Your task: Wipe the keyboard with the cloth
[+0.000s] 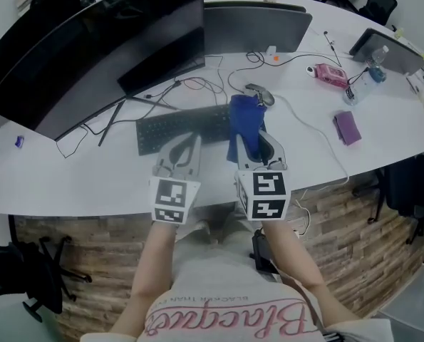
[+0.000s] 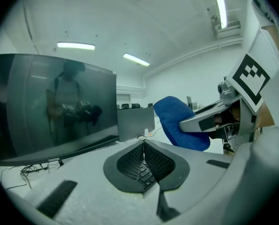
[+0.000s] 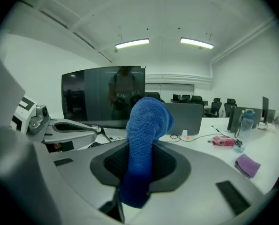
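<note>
Forearms (image 1: 154, 276) run off the frame bottom. Left gripper (image 1: 189, 141): tips pressed together, nothing held, above the front edge of the keyboard (image 1: 172, 128); contact unclear. Right gripper (image 1: 256, 147): clamped on blue terry cloth (image 1: 245, 120), which hides its tips and the keyboard's right end. Cloth bunched, standing up between the jaws. Bare desk (image 1: 76, 180) left of keyboard; cables (image 1: 197, 84) behind

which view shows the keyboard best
The head view: the keyboard lies nearly whole on the desk, only its right end hidden by the blue cloth. The left gripper view shows only a few keys between its jaws; the right gripper view shows none clearly.
</note>
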The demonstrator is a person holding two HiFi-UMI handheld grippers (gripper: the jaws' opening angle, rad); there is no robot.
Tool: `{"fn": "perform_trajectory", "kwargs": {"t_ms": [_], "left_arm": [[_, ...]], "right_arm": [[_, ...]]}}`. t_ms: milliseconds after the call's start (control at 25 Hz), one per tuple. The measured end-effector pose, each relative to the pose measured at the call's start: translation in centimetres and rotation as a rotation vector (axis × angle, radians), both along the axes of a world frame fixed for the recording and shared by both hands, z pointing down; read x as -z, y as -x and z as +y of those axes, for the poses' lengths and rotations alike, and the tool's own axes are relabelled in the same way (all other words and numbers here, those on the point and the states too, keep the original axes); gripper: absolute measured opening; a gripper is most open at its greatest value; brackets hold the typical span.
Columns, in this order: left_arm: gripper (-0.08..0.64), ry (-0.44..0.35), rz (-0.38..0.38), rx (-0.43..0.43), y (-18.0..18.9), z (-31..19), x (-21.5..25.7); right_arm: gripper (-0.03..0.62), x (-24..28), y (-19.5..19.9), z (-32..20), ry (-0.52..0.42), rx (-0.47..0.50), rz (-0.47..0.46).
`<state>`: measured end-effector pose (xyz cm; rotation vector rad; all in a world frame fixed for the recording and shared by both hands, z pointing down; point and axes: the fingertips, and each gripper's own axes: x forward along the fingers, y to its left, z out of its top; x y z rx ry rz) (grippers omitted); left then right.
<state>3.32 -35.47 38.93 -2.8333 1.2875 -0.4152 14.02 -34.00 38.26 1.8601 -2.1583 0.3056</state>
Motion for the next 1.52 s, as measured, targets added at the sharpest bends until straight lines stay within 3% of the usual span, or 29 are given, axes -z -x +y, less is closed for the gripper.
{"fn": "perform_trajectory", "kwargs": {"t_ms": [400,680,1160,1520], "left_arm": [[0.006,-0.117,0.076,-0.042,4.4,3.1,4.9],[0.006,-0.164,0.113,-0.053,6.5,4.8,6.7],[0.006,-0.224,0.177,0.007,7.6,7.2,9.1],[0.006,-0.253,0.168,0.032,6.2,8.5,10.5]], "right_arm": [[0.098,4.6,8.2,3.5,-0.158,0.054,0.042],[0.098,5.9,11.8,5.2,-0.194,0.076,0.053],[0.098,7.9,13.0,7.4,-0.280,0.127,0.076],[0.097,9.3,12.7,8.3,-0.288,0.206,0.092]]}}
